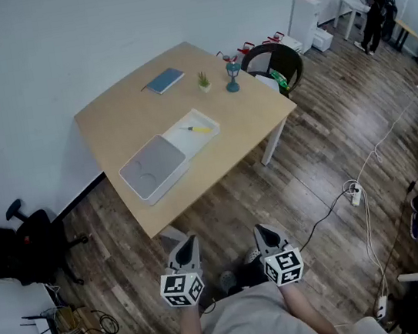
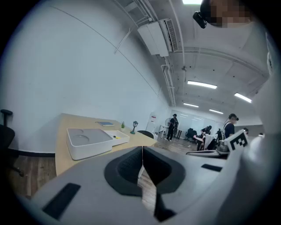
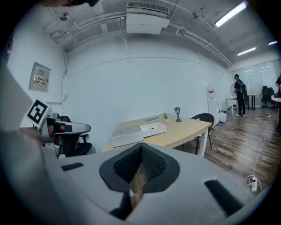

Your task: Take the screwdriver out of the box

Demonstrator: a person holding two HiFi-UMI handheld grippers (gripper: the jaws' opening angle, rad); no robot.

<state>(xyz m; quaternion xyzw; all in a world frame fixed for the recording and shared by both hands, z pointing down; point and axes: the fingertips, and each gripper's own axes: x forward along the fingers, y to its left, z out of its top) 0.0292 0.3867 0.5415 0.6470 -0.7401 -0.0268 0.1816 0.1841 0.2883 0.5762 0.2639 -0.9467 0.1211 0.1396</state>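
Observation:
On the wooden table [image 1: 253, 121] lies an open white box [image 1: 200, 131] with a yellow-handled screwdriver [image 1: 198, 129] in its tray. The box's lid [image 1: 155, 168] rests against the tray's left side. Both grippers hang low in front of the person, well short of the table and over the floor. My left gripper [image 1: 189, 241] is shut with nothing in it, and my right gripper [image 1: 260, 229] is shut and empty too. The left gripper view shows its jaws [image 2: 142, 151] closed, with the box [image 2: 90, 141] and screwdriver [image 2: 117, 137] far ahead. From the right gripper [image 3: 140, 151] the box [image 3: 137, 131] is also distant.
A blue notebook [image 1: 164, 80], a small plant [image 1: 203, 82] and a little lamp figure [image 1: 233, 73] stand at the table's far side. A black chair [image 1: 275, 63] is behind the table and an office chair [image 1: 26, 244] at the left. Cables [image 1: 356, 195] lie on the floor at the right.

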